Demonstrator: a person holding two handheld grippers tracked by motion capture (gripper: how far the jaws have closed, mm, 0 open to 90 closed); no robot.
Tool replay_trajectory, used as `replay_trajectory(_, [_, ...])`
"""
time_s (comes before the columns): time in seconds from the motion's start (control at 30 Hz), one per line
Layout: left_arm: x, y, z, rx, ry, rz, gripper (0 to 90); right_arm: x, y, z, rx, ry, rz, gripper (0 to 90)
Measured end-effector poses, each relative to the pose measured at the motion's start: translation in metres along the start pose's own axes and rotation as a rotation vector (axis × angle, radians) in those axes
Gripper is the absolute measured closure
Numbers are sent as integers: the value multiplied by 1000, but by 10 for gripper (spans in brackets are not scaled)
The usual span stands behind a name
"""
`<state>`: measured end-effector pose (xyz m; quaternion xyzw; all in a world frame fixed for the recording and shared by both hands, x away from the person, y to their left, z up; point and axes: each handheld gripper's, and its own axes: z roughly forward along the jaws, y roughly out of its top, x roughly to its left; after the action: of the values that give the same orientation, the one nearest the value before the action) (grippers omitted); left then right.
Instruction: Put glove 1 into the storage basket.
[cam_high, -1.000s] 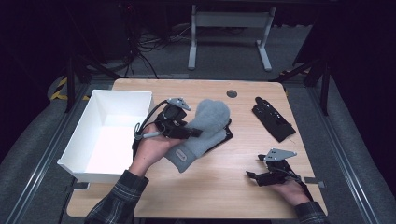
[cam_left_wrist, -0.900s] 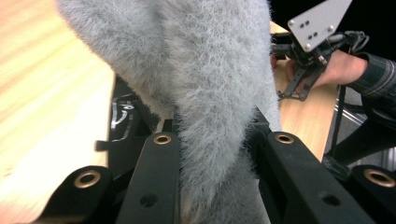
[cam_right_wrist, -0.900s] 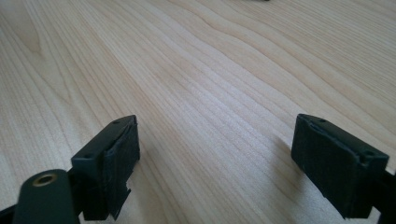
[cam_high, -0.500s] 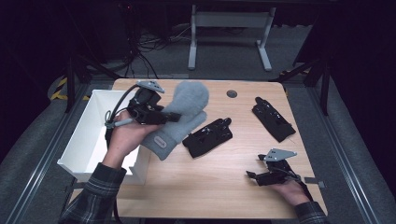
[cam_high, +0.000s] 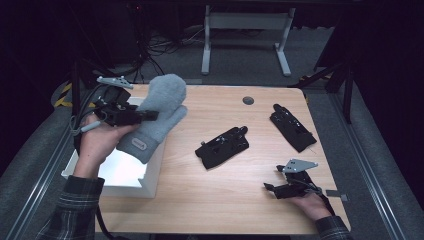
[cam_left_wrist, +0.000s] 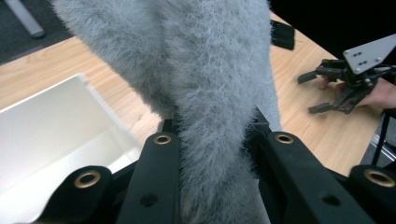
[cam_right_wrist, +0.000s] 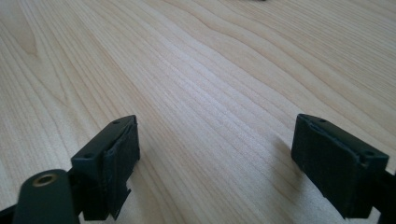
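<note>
— Where is the grey mitten (cam_high: 157, 112) now?

— In the left tool (cam_high: 150, 116), lifted off the worktop (cam_high: 240, 200) and hanging over the near right corner of the white box (cam_high: 150, 177). A second ago it lay flat near the middle of the worktop, its cuff overlapping a black glove (cam_high: 223, 148); half a second ago it was already in the air, part of the way across to the box.

— Is the grip firm?

— In the left gripper view the two black jaws press into the fuzzy fabric (cam_left_wrist: 215, 93) from both sides, so the left tool is clenched on the mitten. The cuff end with its small label tilts down toward the person's left hand (cam_high: 100, 142), and the rounded end points up and away.

— What about that black glove underneath?

— It is fully uncovered now, lying by itself in the middle of the worktop, and it has not shifted. A second black glove (cam_high: 292, 127) lies farther back on the right, where it was before — well apart from the first.

— And the right tool (cam_high: 272, 190)?

— It rests at the near right edge of the worktop in the same spot as in both earlier pictures. In the right gripper view its jaws stand wide apart with bare wood (cam_right_wrist: 210, 93) between them — released, holding nothing.

— Anything in the box?

— Its white floor shows beneath the left hand; the hand and mitten cover part of it, so I cannot tell for the rest.
</note>
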<state>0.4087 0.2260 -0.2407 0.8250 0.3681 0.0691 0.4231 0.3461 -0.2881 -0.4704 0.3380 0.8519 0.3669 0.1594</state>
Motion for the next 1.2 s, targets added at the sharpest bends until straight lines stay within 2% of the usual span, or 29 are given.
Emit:
replay_trajectory(0.17, [15, -17, -4, 2, 22, -40, 750, 0, 0, 0, 0, -1, 0, 159])
replay_trajectory(0.5, [40, -47, -4, 14, 51, -108, 750, 0, 0, 0, 0, -3, 1, 159])
replay_trajectory(0.63, [52, -61, -2, 27, 65, -149, 750, 0, 0, 0, 0, -4, 2, 159])
replay_trajectory(0.83, [70, -83, 9, 55, 74, -202, 750, 0, 0, 0, 0, -4, 1, 159])
replay_trajectory(0.97, [76, -93, 16, 79, 72, -224, 749, 0, 0, 0, 0, -4, 1, 159])
replay_trajectory(1.0, [80, -100, 22, 94, 65, -236, 749, 0, 0, 0, 0, -4, 1, 159])
replay_trajectory(1.2, [88, -114, 39, 123, 39, -270, 749, 0, 0, 0, 0, -4, 1, 159])
